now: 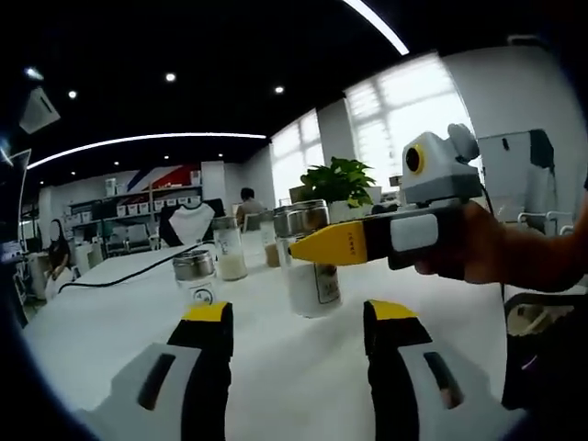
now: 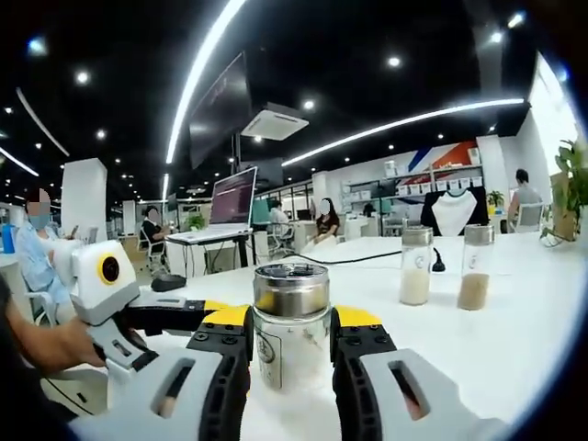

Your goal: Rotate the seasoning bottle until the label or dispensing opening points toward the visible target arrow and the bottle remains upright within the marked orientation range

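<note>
Seasoning bottle (image 2: 291, 331) between right claw (image 2: 290, 342) jaws; two jars (image 2: 415, 265) beyond

Seasoning bottle (image 2: 291, 331): clear glass or clear plastic body, cannot tell which; glossy, with a polished metal cap and a paper-like label. Right gripper (image 2: 290, 346): jaws of matt black and yellow plastic, light grey plastic shells behind. Left gripper (image 1: 299, 322): same matt plastics. Table (image 1: 110, 312): smooth white top, slight sheen. Two far jars (image 2: 415, 266): clear, metal-capped.
</note>
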`<state>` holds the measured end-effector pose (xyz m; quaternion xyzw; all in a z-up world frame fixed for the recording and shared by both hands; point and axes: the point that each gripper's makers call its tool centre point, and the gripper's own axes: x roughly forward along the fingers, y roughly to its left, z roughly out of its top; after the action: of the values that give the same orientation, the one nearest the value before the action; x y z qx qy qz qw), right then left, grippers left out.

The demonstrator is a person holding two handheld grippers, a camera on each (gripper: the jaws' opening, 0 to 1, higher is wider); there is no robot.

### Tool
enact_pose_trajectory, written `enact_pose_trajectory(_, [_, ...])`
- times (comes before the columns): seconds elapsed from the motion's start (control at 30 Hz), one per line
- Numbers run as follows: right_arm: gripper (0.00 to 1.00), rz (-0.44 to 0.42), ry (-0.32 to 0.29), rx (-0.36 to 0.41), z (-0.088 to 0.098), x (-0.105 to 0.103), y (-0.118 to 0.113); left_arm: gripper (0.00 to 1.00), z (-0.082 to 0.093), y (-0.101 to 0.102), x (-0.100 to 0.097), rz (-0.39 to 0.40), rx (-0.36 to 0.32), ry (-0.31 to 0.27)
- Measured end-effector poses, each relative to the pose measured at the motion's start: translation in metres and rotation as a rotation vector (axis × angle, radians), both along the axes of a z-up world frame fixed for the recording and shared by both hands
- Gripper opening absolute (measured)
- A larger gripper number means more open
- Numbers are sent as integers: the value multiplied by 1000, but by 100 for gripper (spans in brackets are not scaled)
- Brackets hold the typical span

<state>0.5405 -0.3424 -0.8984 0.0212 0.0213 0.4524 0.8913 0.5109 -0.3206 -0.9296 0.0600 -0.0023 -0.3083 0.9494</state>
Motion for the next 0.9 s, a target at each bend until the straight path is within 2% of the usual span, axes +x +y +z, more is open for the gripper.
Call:
enact_pose_trajectory(0.1, [29, -7, -6, -3, 0, 9, -2, 70, 0, 3, 2, 6, 8, -5])
enact_pose_trajectory(0.17, [29, -11, -3, 7, -2, 15, -2, 70, 0, 7, 3, 13, 10, -1])
enact_pose_trajectory(0.23, [29, -4, -7, 34, -2, 23, -1, 71, 3, 8, 2, 4, -34, 3])
enact_pose_trajectory(0.33, [29, -13, -3, 42, -2, 33, -2, 82, 4, 13, 5, 11, -58, 14])
enact_pose_trajectory(0.4, [29, -9, -17, 35, -3, 37, 0, 88, 3, 15, 7, 24, -63, 24])
enact_pose_trajectory(0.47, [29, 7, -21, 15, -8, 42, 3, 89, 3, 18, 8, 33, -68, 25])
enact_pose_trajectory(0.73, [29, -12, 19, -69, -32, 70, 5, 100, 1, 22, 9, 49, -65, 49])
enact_pose_trajectory(0.8, [29, -12, 25, -71, -34, 74, 4, 100, 3, 28, 11, 75, -76, 40])
enact_pose_trajectory(0.9, [30, -7, 14, -79, -33, 74, 4, 100, 3, 36, 13, 119, -44, 25])
